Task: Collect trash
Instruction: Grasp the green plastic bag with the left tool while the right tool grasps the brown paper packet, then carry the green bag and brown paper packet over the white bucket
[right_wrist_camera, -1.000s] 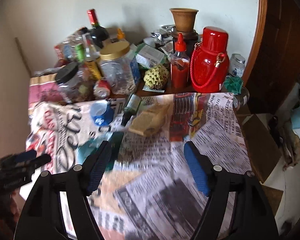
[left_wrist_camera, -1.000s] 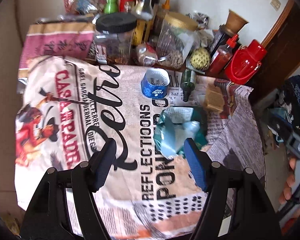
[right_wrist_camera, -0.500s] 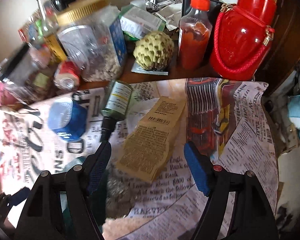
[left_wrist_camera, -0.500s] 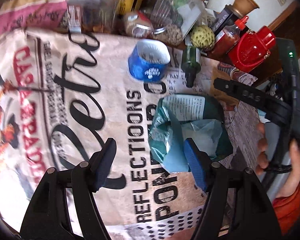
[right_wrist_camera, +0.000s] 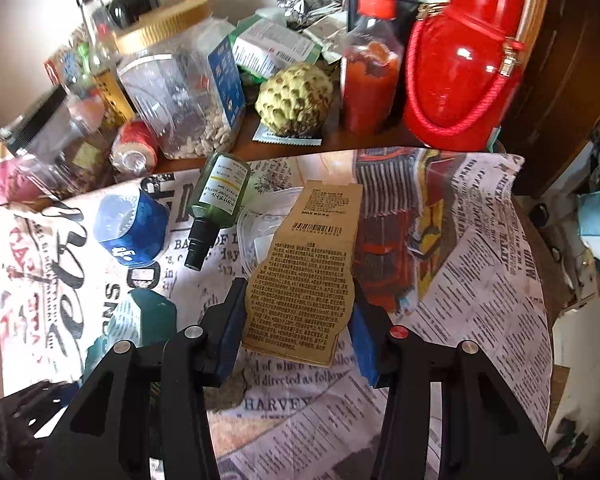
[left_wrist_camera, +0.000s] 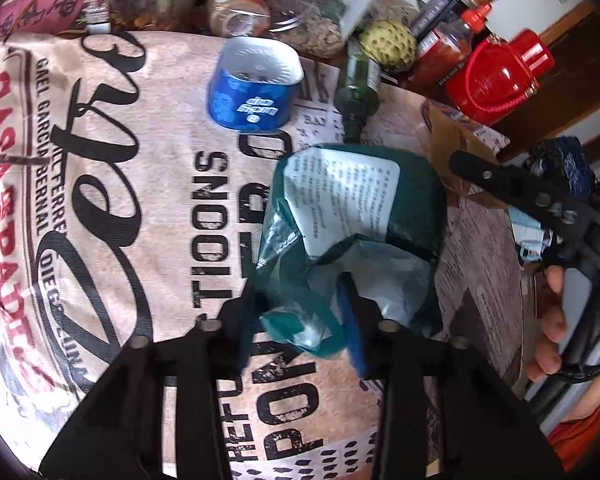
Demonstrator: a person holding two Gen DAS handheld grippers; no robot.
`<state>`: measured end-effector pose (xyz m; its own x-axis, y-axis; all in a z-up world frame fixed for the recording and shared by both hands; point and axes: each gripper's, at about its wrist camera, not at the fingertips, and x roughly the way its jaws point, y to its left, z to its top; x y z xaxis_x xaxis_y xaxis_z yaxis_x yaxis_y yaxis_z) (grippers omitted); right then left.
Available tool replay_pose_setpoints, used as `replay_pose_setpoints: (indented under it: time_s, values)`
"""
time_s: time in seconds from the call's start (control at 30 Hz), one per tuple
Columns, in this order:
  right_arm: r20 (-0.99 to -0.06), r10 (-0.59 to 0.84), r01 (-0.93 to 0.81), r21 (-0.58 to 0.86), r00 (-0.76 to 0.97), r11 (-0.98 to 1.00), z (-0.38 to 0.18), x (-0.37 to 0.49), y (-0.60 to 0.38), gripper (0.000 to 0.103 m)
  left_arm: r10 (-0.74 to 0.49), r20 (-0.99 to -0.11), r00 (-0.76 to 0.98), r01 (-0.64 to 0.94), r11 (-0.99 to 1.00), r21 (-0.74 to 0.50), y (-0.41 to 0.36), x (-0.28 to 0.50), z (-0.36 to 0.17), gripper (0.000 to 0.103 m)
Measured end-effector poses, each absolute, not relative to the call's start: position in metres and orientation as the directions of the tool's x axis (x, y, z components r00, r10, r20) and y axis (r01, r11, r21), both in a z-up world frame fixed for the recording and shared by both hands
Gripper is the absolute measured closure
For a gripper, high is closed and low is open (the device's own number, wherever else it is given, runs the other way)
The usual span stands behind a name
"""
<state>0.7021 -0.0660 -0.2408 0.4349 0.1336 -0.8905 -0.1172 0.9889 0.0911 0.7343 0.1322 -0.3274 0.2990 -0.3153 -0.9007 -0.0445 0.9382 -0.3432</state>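
Note:
A crumpled green wrapper (left_wrist_camera: 352,208) with a white label lies on the printed table cover (left_wrist_camera: 100,200). My left gripper (left_wrist_camera: 296,320) is closing, and its pads pinch the wrapper's bunched near end. A flat brown paper packet (right_wrist_camera: 308,272) with a barcode lies on the newspaper. My right gripper (right_wrist_camera: 298,328) is closing too, a pad against each long edge of the packet's near end. Farther back lie a blue cup (right_wrist_camera: 132,228), a small green spray bottle (right_wrist_camera: 218,196) on its side and a clear plastic lid (right_wrist_camera: 260,224) partly under the packet.
Along the back stand a red flask (right_wrist_camera: 460,64), a red sauce bottle (right_wrist_camera: 370,76), a custard apple (right_wrist_camera: 296,100) and a gold-lidded jar (right_wrist_camera: 180,92). The cover's edge (right_wrist_camera: 532,280) drops off at the right. A hand (left_wrist_camera: 552,344) holds the right gripper beside the wrapper.
Both grippers dropped toward the table and narrowed. The left one now has the green wrapper's end between its pads; the right one has come down around the brown packet.

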Motion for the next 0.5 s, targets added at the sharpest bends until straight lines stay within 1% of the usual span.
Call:
replay_pose_setpoints:
  time_s: [0.1,0.3,0.4,0.5]
  values:
    - [-0.879,0.168,-0.107,0.135,0.446,0.985,-0.227,0.694,-0.083,0.059,-0.288,-0.898,0.332,-0.027,0.949,-0.314,0.125,0.732,-0.317,0.079]
    - [-0.869,0.173,-0.131,0.126,0.463,0.983,-0.214,0.679,-0.104,0.059,-0.23,-0.883,0.408,-0.036,0.963,-0.268,0.121,0.721,-0.284,0.082]
    - [-0.862,0.191,-0.145,0.138,0.47,0.98,-0.207,0.67,-0.115,0.059,-0.183,-0.868,0.461,-0.047,0.972,-0.229,0.119,0.713,-0.26,0.082]
    - [-0.847,0.216,-0.171,0.15,0.486,0.974,-0.195,0.656,-0.127,0.059,-0.158,-0.849,0.505,-0.073,0.972,-0.224,0.116,0.702,-0.237,0.082]
